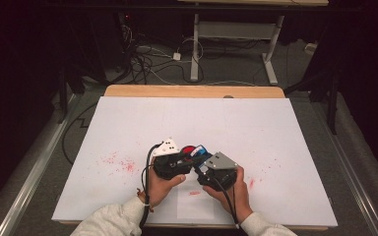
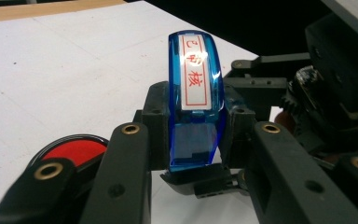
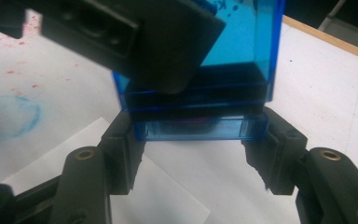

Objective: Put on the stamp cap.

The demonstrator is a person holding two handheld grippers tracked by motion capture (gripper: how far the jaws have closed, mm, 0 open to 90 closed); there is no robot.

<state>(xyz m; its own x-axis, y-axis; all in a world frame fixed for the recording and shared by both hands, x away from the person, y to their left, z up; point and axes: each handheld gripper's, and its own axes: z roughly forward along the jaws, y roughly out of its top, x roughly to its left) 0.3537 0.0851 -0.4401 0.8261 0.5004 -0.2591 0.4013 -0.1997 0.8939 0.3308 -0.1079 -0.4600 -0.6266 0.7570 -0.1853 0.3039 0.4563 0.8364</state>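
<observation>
I had both grippers clamped on the blue stamp point(image 2: 195, 100), left gripper point(image 1: 186, 163) and right gripper point(image 1: 200, 162) meeting near the desk's point(image 1: 275, 128) front edge.

The blue stamp point(image 2: 195, 100), translucent with a white label of red characters, stands upright, clamped between both grippers' jaws.

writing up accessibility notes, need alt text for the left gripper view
A clear blue stamp with a white label of red characters stands upright, clamped between black jaws over a white table sheet. A round red ink pad lies at lower left.
</observation>
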